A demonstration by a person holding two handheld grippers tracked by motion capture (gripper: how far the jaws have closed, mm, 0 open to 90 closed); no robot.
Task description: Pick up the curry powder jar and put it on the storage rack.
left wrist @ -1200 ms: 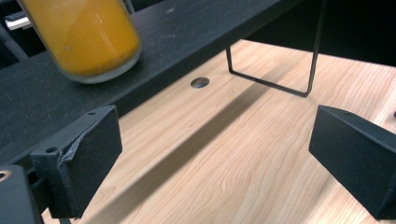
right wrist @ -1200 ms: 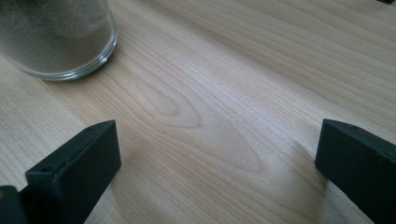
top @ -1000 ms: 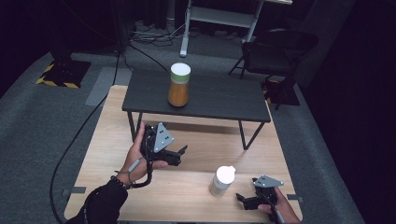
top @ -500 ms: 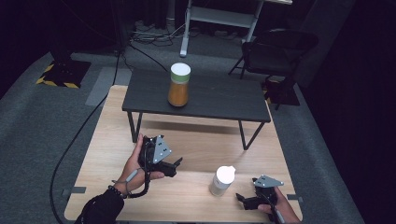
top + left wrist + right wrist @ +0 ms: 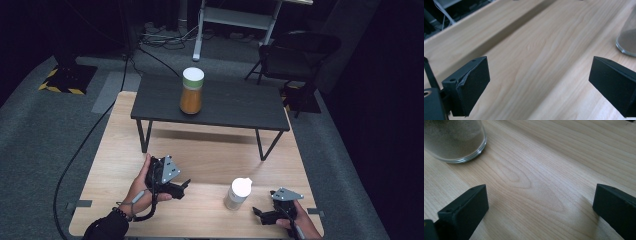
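A small clear jar (image 5: 238,193) with a white lid and pale powder stands near the front of the wooden table (image 5: 210,150). Its base shows as the jar (image 5: 627,37) at the right edge of the left gripper view and as the jar (image 5: 454,140) at the top left of the right gripper view. My left gripper (image 5: 182,187) is open, low over the wood, left of the jar. To the jar's right my right gripper (image 5: 259,215) also stands open near the front edge. Nothing lies between either pair of jaws. A taller jar (image 5: 192,90) of orange stuff with a white lid stands on the small black table (image 5: 240,107).
The small black table stands on thin legs across the far half of the wooden table. A dark chair (image 5: 295,55) and a white stand (image 5: 235,20) are on the floor behind. Cables (image 5: 85,145) trail off the left side.
My left gripper has drawn back toward the front edge and sunk lower over the wood. The right gripper and both jars have stayed put.
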